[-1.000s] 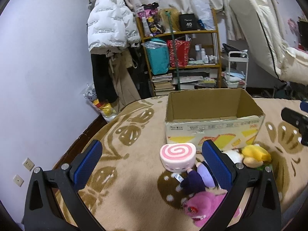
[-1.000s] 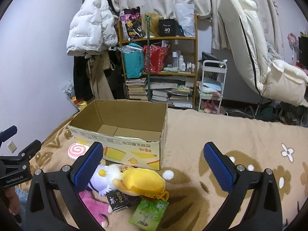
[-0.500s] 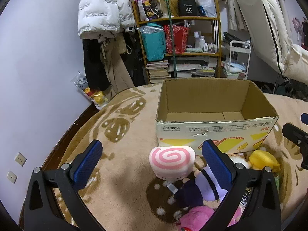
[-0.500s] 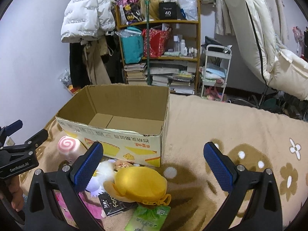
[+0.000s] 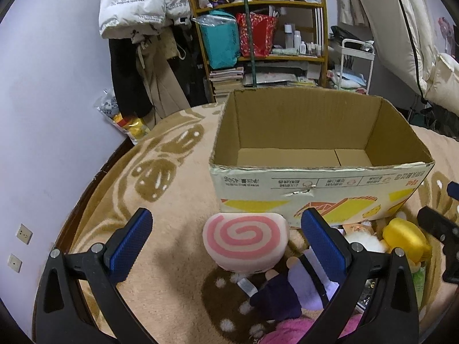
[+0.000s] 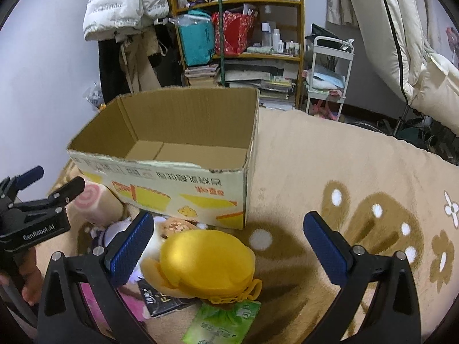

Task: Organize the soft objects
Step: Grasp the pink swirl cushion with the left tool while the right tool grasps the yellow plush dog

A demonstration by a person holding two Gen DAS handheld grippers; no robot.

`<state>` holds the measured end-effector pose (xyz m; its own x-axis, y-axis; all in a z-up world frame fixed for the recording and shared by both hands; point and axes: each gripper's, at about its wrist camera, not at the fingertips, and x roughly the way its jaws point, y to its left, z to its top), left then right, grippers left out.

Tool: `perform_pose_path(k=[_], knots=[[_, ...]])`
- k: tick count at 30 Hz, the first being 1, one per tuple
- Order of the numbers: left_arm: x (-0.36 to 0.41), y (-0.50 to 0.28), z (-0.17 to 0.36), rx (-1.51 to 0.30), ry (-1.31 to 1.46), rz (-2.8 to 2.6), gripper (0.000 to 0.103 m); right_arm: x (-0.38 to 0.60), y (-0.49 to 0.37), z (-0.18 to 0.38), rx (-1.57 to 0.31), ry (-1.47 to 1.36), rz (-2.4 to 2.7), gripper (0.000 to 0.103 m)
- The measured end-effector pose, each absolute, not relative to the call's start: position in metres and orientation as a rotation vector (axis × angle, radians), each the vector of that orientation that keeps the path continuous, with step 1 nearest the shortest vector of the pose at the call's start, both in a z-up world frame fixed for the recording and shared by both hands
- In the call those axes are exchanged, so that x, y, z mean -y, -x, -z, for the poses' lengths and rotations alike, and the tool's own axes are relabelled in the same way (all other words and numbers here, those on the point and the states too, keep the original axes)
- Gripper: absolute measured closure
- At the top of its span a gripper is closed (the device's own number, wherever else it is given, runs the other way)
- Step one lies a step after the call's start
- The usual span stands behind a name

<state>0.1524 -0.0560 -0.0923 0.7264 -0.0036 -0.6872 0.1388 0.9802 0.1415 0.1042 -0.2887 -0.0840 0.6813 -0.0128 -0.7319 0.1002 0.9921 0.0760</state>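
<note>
An empty cardboard box (image 5: 315,189) stands on the beige blanket; it also shows in the right wrist view (image 6: 172,177). In front of it lie soft toys: a pink swirl roll cushion (image 5: 245,240), a purple doll (image 5: 289,289), a pink plush (image 5: 289,331) and a yellow plush (image 6: 206,261). My left gripper (image 5: 226,243) is open, its jaws either side of the swirl cushion, above it. My right gripper (image 6: 229,246) is open over the yellow plush. The swirl cushion shows in the right wrist view (image 6: 94,203) too.
A green packet (image 6: 223,324) and a dark packet (image 6: 163,301) lie by the yellow plush. The blanket (image 6: 358,177) extends to the right. A cluttered shelf (image 5: 258,28), a hanging white jacket (image 5: 137,0) and a white cart (image 6: 330,74) stand behind.
Both grippers have moved forward and tilted down towards the toys and box. The swirl cushion now sits between the left jaws. Both stay open.
</note>
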Motion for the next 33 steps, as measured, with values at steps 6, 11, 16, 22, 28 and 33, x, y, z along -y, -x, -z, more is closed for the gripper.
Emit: perform_pose_path(k=[6,11,16,22,28,33], knots=[[0.058,-0.158,0.099,-0.779,-0.191,0.087,0.001,0.287,-0.107,0.098,-0.875,-0.136,0.045,0.000],[0.056,-0.162,0.105,-0.806,-0.179,0.096,0.001,0.287,-0.112,0.111,-0.915,-0.149,0.038,0.000],[0.055,-0.166,0.114,-0.849,-0.173,0.101,0.001,0.290,-0.116,0.120,-0.948,-0.191,0.028,0.000],[0.055,-0.171,0.123,-0.884,-0.165,0.109,0.001,0.293,-0.120,0.125,-0.968,-0.243,0.006,0.000],[0.052,-0.178,0.136,-0.960,-0.138,0.112,0.001,0.287,-0.121,0.127,-0.958,-0.247,-0.030,0.000],[0.050,-0.180,0.141,-0.978,-0.127,0.113,0.001,0.291,-0.125,0.136,-0.995,-0.310,-0.050,0.000]])
